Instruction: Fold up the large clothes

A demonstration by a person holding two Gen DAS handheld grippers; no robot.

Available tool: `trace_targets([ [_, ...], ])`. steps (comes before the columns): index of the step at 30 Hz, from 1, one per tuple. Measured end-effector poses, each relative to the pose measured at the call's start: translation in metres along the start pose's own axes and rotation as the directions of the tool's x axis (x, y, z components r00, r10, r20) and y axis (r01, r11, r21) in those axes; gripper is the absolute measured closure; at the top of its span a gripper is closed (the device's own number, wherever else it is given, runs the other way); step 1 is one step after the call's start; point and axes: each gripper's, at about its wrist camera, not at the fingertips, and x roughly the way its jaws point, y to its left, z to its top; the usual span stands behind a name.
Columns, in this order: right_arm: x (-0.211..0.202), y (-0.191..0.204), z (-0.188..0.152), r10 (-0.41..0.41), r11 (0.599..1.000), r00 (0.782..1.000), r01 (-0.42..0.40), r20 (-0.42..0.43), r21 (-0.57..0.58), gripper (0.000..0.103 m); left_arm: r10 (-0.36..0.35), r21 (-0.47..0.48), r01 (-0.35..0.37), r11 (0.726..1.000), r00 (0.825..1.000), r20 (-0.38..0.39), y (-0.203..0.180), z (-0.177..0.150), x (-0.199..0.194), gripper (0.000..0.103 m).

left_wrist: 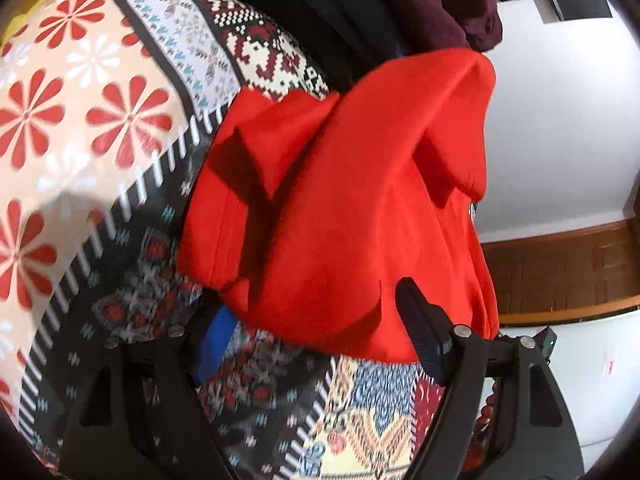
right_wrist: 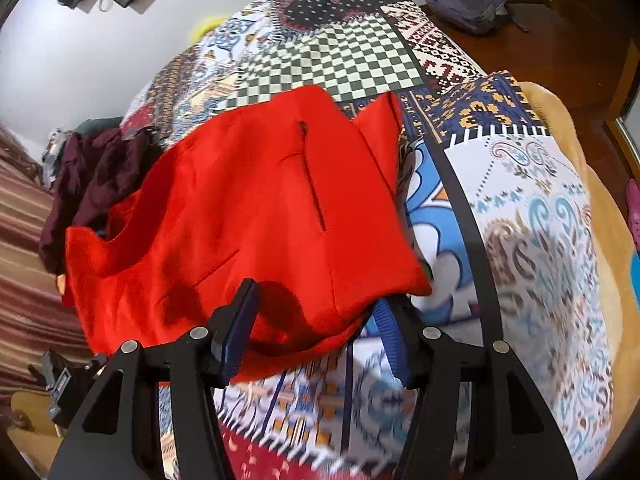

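Both grippers, left gripper and right gripper, are hanging with jaws apart, straddling the near hem of the red garment lying on the patchwork bedspread, apparently to grab it for folding.

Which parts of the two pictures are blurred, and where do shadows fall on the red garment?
Left wrist view: the patterned bedcover near the bottom edge is smeared by motion; two dark finger-shaped shadows cross the red garment. Right wrist view: the bedcover's lower right is blurred, the garment's middle sharper; a shadow lies on it just beyond the right gripper.
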Motion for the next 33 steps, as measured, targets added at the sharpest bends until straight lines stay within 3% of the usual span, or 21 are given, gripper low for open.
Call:
trace_targets([
  [3, 0.007, -0.003, 0.006, -0.003, 1.000, 1.000, 0.003, 0.019, 0.005, 0.049, 0.009, 0.009, -0.009, 1.000, 1.000, 0.026, -0.007, 0.006, 0.006, 0.026],
  [7, 0.010, -0.004, 0.014, -0.008, 1.000, 0.999, 0.008, 0.036, 0.017, 0.051, 0.074, 0.058, -0.078, 0.995, 0.994, 0.075, -0.022, 0.013, 0.018, 0.026],
  [11, 0.009, -0.005, 0.015, -0.071, 0.997, 0.996, 0.069, 0.062, 0.019, 0.077, 0.171, 0.149, -0.189, 0.971, 0.977, 0.128, -0.038, 0.017, 0.018, 0.053],
  [15, 0.002, -0.008, 0.013, -0.043, 0.999, 0.996, 0.042, 0.077, 0.014, 0.088, 0.191, 0.239, -0.235, 0.942, 0.963, 0.192, -0.059, 0.010, 0.008, 0.083],
  [23, -0.033, 0.016, -0.001, -0.037, 0.995, 0.991, 0.049, 0.125, -0.088, 0.092, 0.107, 0.382, -0.193, 0.904, 0.966, 0.236, -0.092, -0.006, -0.051, 0.092],
  [27, -0.049, 0.016, -0.031, 0.009, 0.997, 0.994, -0.001, 0.106, -0.078, 0.092, 0.060, 0.372, -0.146, 0.917, 0.971, 0.232, -0.085, -0.008, -0.084, 0.092],
  [31, -0.067, 0.017, -0.074, 0.074, 0.995, 0.994, -0.068, 0.080, -0.075, 0.093, 0.101, 0.353, -0.191, 0.916, 0.960, 0.260, -0.057, 0.000, -0.113, 0.092],
  [33, -0.075, 0.022, -0.097, 0.091, 0.991, 0.993, -0.084, 0.069, -0.099, 0.093, 0.132, 0.335, -0.208, 0.919, 0.963, 0.236, -0.037, 0.004, -0.119, 0.092],
])
